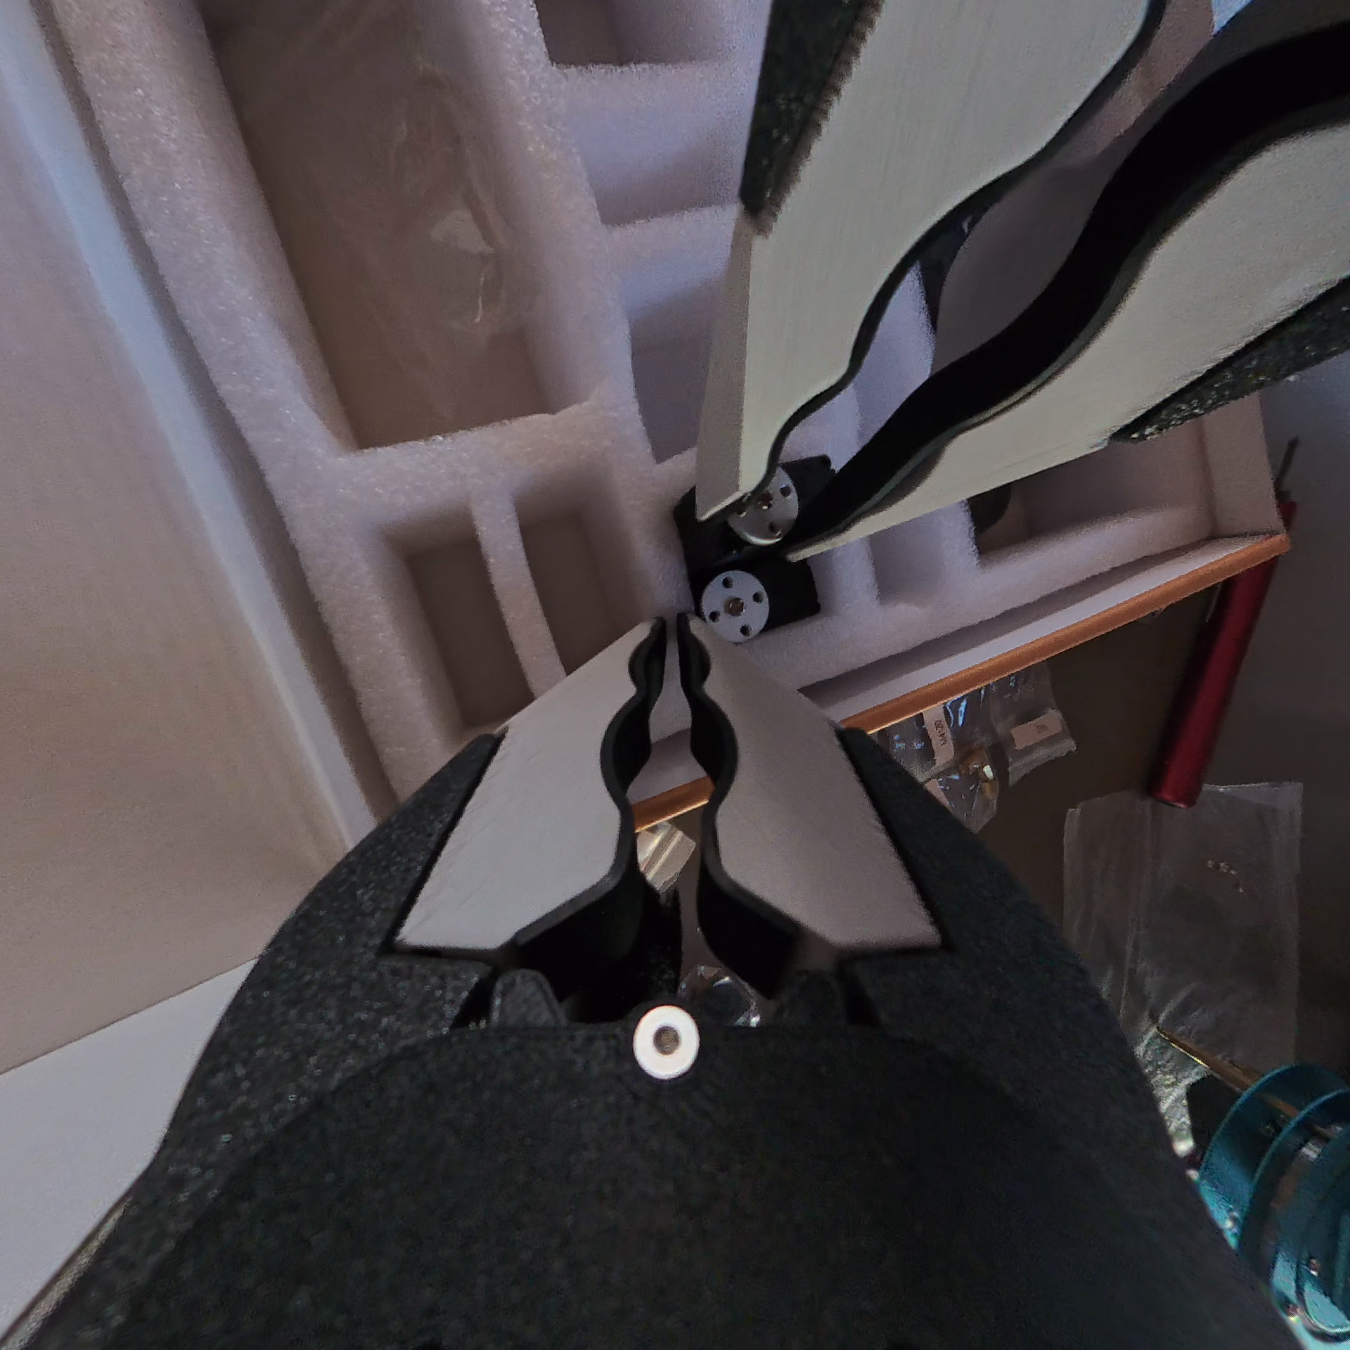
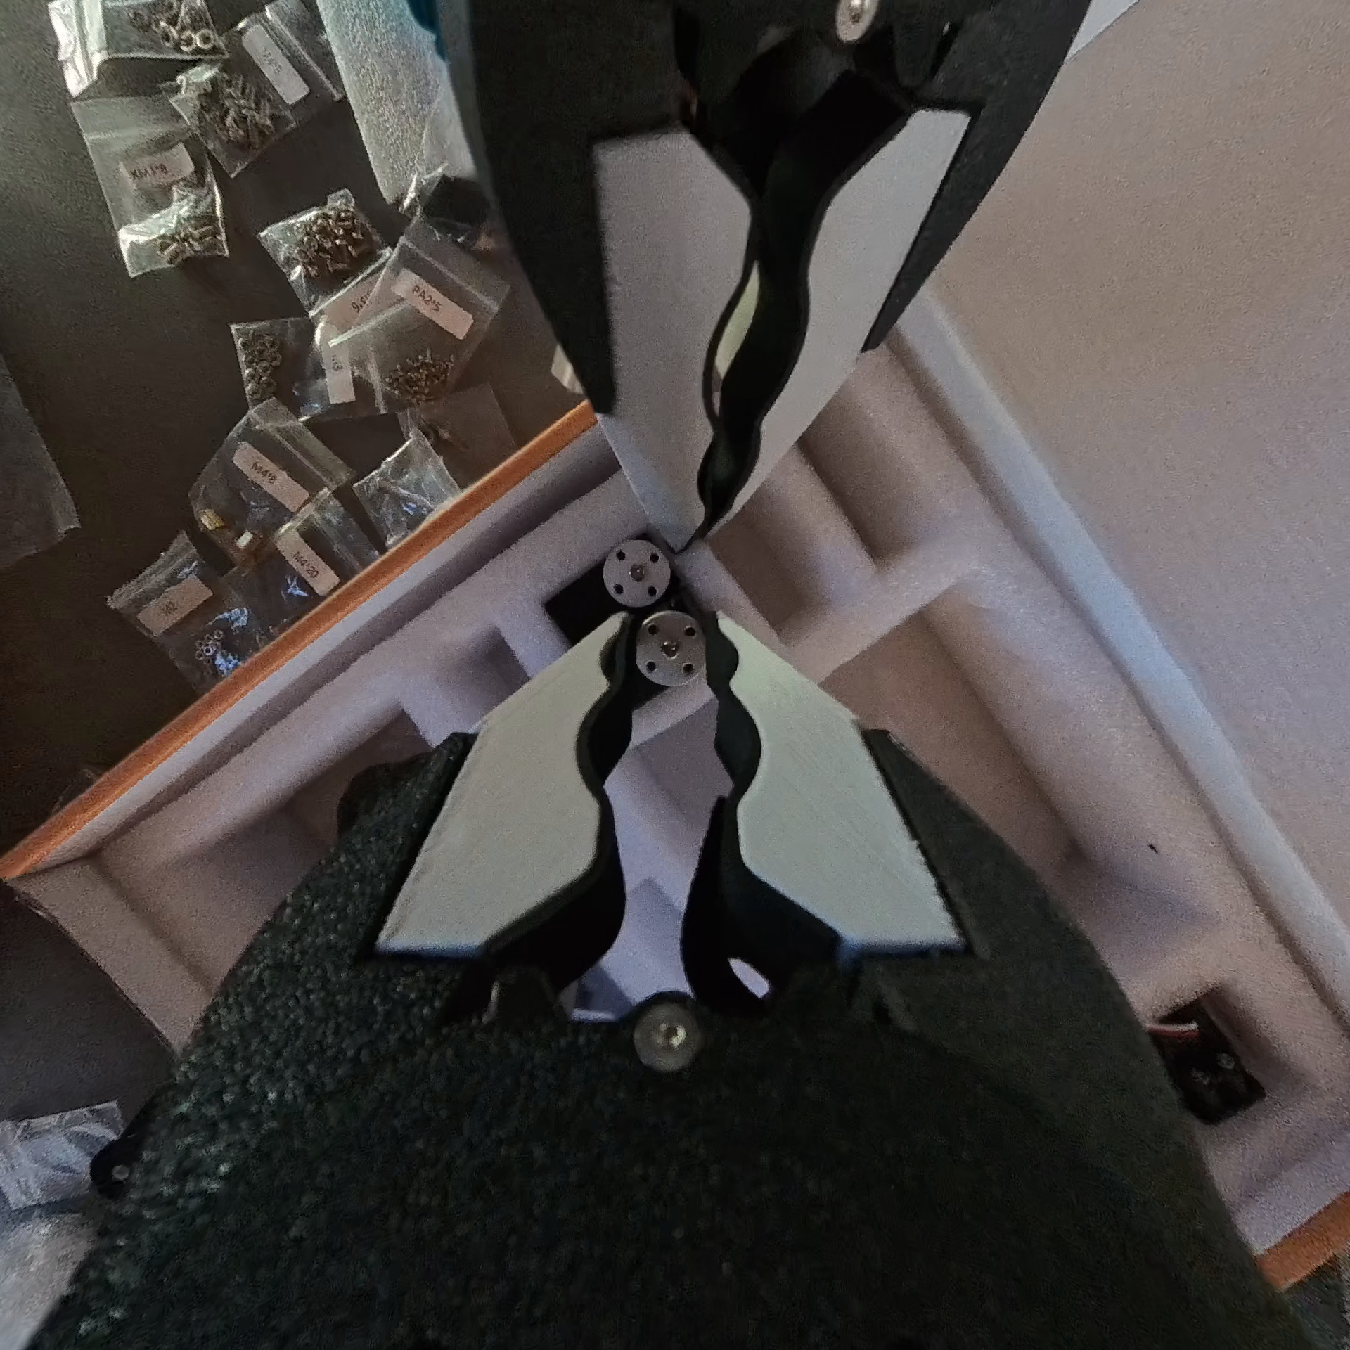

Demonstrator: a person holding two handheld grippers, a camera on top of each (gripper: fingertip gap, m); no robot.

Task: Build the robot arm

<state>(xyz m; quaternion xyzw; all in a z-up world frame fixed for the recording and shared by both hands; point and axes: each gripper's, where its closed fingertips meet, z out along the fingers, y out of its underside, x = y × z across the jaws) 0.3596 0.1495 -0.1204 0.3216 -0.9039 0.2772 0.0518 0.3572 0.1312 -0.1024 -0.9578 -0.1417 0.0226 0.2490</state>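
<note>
Left tongs (image 1: 672,621) nearly closed, empty, beside one servo (image 1: 756,593) – right tongs (image 2: 668,635) parted around the other servo (image 2: 666,650), both seated in the foam tray (image 1: 438,467).

You see white foam (image 1: 453,467), an orange box edge (image 1: 1059,635), silver discs (image 2: 636,574) on black motors (image 1: 792,595), and a red tube (image 1: 1213,687).

foam walls (image 1: 504,453) hem both servos (image 2: 668,650); neighbouring pockets open.
</note>
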